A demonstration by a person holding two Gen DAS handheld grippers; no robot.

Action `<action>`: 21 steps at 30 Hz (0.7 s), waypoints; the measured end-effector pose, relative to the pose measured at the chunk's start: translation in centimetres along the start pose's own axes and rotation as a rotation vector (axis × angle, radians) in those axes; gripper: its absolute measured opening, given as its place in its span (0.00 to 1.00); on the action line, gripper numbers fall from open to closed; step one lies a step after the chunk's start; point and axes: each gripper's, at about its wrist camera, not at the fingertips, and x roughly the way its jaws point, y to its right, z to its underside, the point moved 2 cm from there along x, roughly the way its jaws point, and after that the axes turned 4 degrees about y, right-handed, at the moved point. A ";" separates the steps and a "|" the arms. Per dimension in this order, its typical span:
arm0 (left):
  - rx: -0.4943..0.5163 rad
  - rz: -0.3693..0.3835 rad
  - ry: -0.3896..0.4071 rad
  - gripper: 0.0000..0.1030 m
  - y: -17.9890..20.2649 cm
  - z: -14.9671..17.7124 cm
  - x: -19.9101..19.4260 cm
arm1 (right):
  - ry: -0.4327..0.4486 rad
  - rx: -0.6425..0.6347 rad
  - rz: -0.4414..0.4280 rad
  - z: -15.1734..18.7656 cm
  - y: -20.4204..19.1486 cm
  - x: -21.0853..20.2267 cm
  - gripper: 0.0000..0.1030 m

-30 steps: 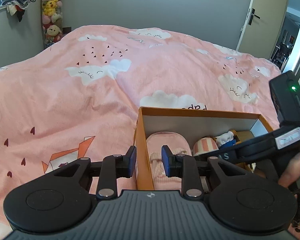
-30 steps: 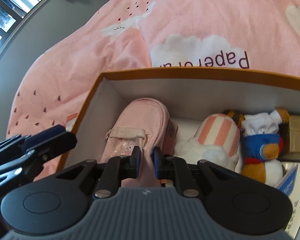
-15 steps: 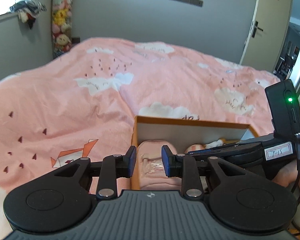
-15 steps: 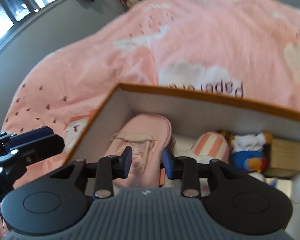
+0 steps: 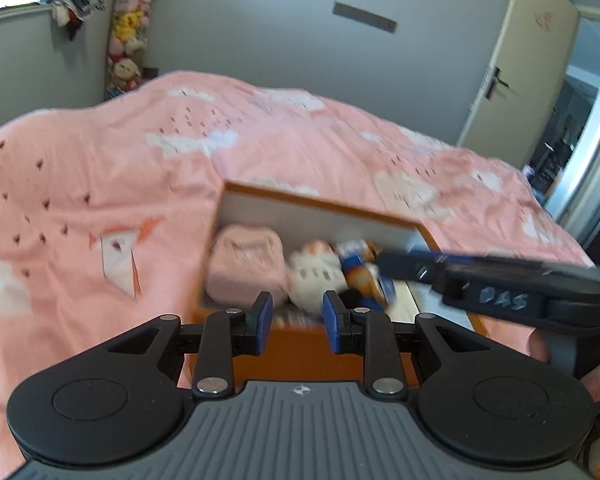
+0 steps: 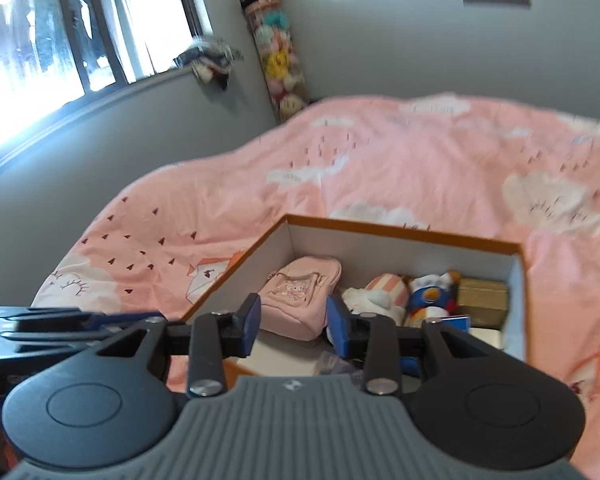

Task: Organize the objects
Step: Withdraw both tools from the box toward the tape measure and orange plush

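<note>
An orange box with white inner walls sits on the pink bedspread. Inside lie a pink pouch at the left, a pink-striped plush, a duck toy in blue and white, and a brown carton at the right. My right gripper hangs above and in front of the box, its jaws opening with nothing between them. My left gripper hovers at the box's near edge, open and empty, with the pouch beyond it. The right gripper's fingers reach across from the right.
A column of plush toys hangs in the far corner beside a window sill holding crumpled cloth. A door stands ajar at the right. A person's hand shows at the right edge.
My right gripper let go of the pink pouch, opened, and pulled up and back from the box. The left gripper also drew back; the box looks smaller and farther in both views.
</note>
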 end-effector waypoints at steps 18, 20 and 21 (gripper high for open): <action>0.020 -0.009 -0.173 0.30 -0.5 8.5 -0.2 | -0.138 0.060 0.198 11.4 1.6 -3.1 0.49; 0.008 -0.032 -0.177 0.30 -0.9 8.8 0.1 | -0.175 0.084 0.202 12.2 2.0 -2.4 0.49; -0.003 -0.038 -0.186 0.30 -1.2 9.0 0.3 | -0.190 0.089 0.198 12.6 2.1 -2.1 0.49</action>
